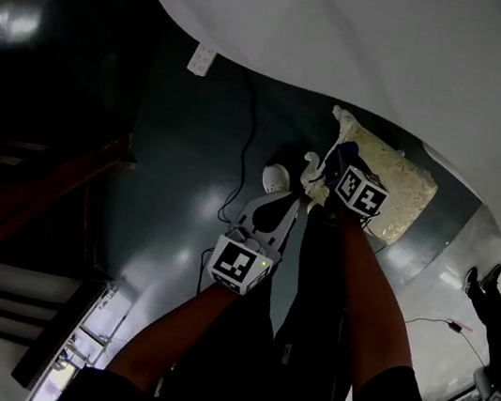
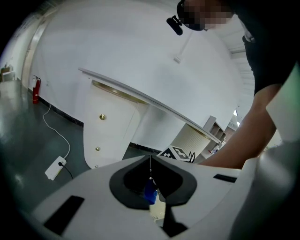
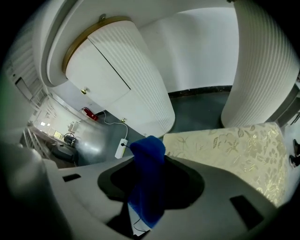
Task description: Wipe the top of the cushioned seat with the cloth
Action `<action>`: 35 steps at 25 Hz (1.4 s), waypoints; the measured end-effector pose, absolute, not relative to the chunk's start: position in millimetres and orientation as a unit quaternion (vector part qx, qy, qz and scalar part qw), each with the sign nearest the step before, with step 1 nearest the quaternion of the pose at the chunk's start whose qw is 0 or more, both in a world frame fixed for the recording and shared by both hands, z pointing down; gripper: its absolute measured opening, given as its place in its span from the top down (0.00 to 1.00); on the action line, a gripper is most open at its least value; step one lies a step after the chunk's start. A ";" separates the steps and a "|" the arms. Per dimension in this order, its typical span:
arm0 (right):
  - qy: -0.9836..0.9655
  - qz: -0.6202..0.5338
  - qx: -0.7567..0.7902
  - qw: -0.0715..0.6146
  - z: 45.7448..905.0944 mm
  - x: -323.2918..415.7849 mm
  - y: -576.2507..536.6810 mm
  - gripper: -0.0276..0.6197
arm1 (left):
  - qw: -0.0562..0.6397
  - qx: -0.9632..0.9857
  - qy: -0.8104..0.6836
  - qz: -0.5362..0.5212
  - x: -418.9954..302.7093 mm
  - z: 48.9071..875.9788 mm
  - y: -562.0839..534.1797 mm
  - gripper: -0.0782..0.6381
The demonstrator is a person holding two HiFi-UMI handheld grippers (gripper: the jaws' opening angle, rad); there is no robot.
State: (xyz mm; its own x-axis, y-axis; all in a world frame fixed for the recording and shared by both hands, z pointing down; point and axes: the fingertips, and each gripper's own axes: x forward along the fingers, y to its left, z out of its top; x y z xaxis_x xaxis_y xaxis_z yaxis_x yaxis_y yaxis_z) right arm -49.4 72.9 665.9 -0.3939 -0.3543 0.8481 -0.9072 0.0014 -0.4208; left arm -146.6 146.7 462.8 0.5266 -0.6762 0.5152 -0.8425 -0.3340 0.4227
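Observation:
The cushioned seat is a cream, flower-patterned cushion on the dark floor; in the right gripper view the seat lies just past the jaws. My right gripper hovers over the seat's left end, shut on a blue cloth. That cloth hangs folded over the closed jaws of the right gripper. My left gripper reaches in beside it, its white fingers together. In its own view the left gripper has its jaws meeting in a thin line, with a scrap of blue showing through the slit below.
A large white curved furniture piece overhangs the seat. A power strip and its black cable lie on the floor to the left. White ribbed columns stand behind the cushion. A red fire extinguisher stands far left. Another person's shoes are at right.

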 end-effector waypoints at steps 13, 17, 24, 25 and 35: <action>-0.660 0.487 0.472 0.323 693.0 -44.0 83.5 0.72 | 0.366 0.781 -0.490 0.124 -189.9 490.5 171.9 0.86; -0.666 0.484 0.463 0.328 694.9 -45.8 84.7 0.72 | 0.357 0.789 -0.482 0.131 -174.6 489.4 169.4 0.86; -0.671 0.475 0.456 0.341 691.2 -31.5 91.3 0.72 | 0.341 0.811 -0.456 0.134 -130.6 477.4 162.7 0.86; -0.671 0.477 0.455 0.338 686.7 -30.6 90.8 0.72 | 0.339 0.814 -0.452 0.135 -125.5 475.7 162.7 0.86; -0.667 0.486 0.458 0.331 686.2 -10.1 93.9 0.71 | 0.339 0.817 -0.444 0.143 -103.2 474.7 171.3 0.86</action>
State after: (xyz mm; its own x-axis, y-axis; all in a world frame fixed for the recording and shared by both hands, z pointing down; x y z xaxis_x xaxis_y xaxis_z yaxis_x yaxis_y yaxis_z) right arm -10.1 93.9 686.2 -0.3617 -0.2897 0.8861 -0.9323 0.1088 -0.3450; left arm -103.2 171.3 474.7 0.5646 -0.6279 0.5357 -0.8227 -0.3753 0.4271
